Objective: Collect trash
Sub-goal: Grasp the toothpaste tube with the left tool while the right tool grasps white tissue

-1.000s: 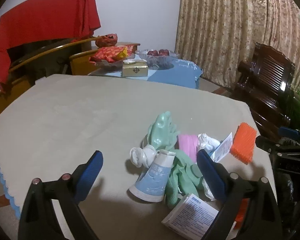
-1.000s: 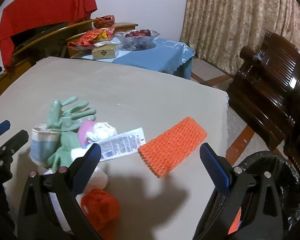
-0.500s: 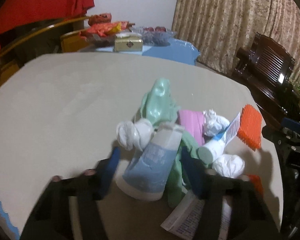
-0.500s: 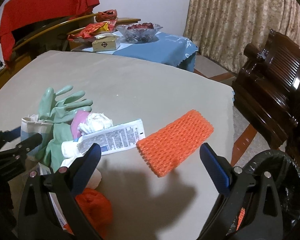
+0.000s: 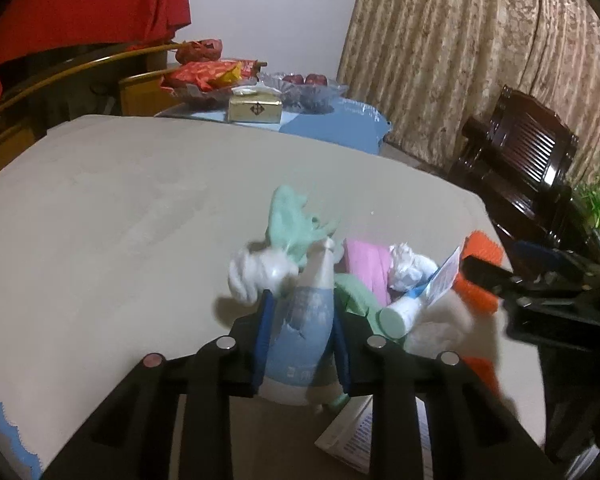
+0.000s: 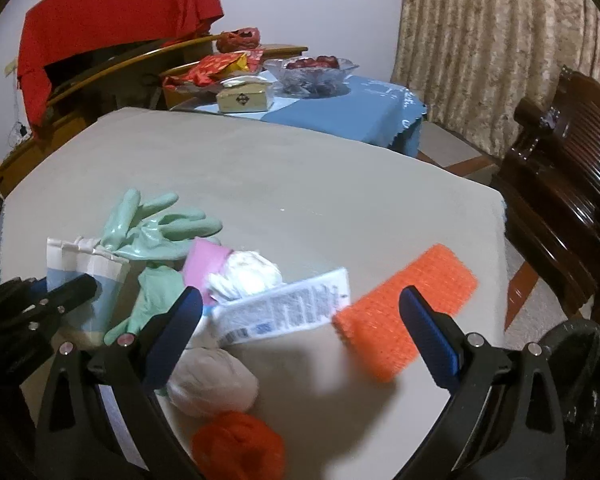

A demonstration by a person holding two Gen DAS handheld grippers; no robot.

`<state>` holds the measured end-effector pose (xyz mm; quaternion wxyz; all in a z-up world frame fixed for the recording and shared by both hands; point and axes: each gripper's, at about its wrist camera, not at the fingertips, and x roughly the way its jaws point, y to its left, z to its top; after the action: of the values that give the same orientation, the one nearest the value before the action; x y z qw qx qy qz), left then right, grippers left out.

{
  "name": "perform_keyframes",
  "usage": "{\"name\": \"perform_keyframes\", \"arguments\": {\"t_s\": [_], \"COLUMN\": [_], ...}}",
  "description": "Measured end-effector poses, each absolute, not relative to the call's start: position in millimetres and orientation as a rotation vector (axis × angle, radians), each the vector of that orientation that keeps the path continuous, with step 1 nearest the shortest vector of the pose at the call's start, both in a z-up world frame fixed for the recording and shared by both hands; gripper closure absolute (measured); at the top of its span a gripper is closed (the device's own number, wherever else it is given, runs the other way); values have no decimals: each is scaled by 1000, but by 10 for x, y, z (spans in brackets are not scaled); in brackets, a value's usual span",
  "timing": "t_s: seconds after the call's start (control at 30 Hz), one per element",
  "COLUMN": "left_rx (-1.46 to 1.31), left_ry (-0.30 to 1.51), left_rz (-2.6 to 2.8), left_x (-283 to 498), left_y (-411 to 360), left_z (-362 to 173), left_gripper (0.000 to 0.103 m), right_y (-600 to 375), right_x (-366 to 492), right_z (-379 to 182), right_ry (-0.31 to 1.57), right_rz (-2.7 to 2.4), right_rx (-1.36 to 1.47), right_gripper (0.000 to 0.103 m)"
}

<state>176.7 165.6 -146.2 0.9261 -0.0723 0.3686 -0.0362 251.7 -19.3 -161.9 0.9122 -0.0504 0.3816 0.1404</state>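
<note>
- Left tool [image 5: 300,344]: I have its blue pads pressed against both sides of the crushed paper cup [image 5: 304,336], which is pinched narrow at its far end. The cup sits at the near-left edge of the trash pile on the tabletop [image 5: 120,208]; I cannot tell whether it rests on the surface or is lifted.
- Right tool [image 6: 300,332]: jaws spread wide and holding nothing. It hovers over the pile with the toothpaste tube [image 6: 284,308] between its pads and the orange mesh sleeve [image 6: 408,312] just beside the right pad.
- Pile contents around the cup: green rubber gloves [image 6: 156,228] behind it, a white tissue wad [image 5: 256,272] touching its left, a pink pack [image 6: 206,258] and a second tissue wad [image 6: 248,274] to its right, and a printed leaflet [image 5: 356,436] in front.
- Risk 1: the cup is soft and already deformed; I judge it may slip out of the pads when lifted.
- Risk 2: a glove cuff lies against the cup's right side. It may be caught under the pad and drag neighbouring items off the tabletop.
- Risk 3: both tools work close together; a careless transfer could make them collide.
- Containers: a black-lined bin [image 6: 580,380] stands well to the right of the cup, below the tabletop edge. Its contents are not visible. The cup's interior is also hidden.
</note>
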Motion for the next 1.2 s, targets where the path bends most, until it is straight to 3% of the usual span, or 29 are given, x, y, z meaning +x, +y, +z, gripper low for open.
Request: {"name": "perform_keyframes", "arguments": {"t_s": [0.6, 0.77, 0.93, 1.03, 1.2], "left_rx": [-138, -146, -153, -153, -144], "left_ry": [746, 748, 742, 738, 709], "left_rz": [-66, -40, -29, -32, -47], "left_x": [1259, 1231, 1197, 1185, 1155], "left_y": [1621, 1728, 1790, 1782, 1705], "left_z": [-1339, -1372, -1372, -1360, -1235], "left_gripper": [76, 76, 76, 76, 76], "right_y": [-145, 44, 99, 81, -57], "right_x": [1978, 2100, 2168, 2130, 2064], "right_z": [-1747, -1860, -1940, -1871, -1614], "right_ry": [799, 847, 931, 917, 849], "right_rz": [358, 405, 509, 527, 518], "right_rx": [-111, -170, -157, -154, -112], "right_gripper": [10, 26, 70, 76, 76]}}
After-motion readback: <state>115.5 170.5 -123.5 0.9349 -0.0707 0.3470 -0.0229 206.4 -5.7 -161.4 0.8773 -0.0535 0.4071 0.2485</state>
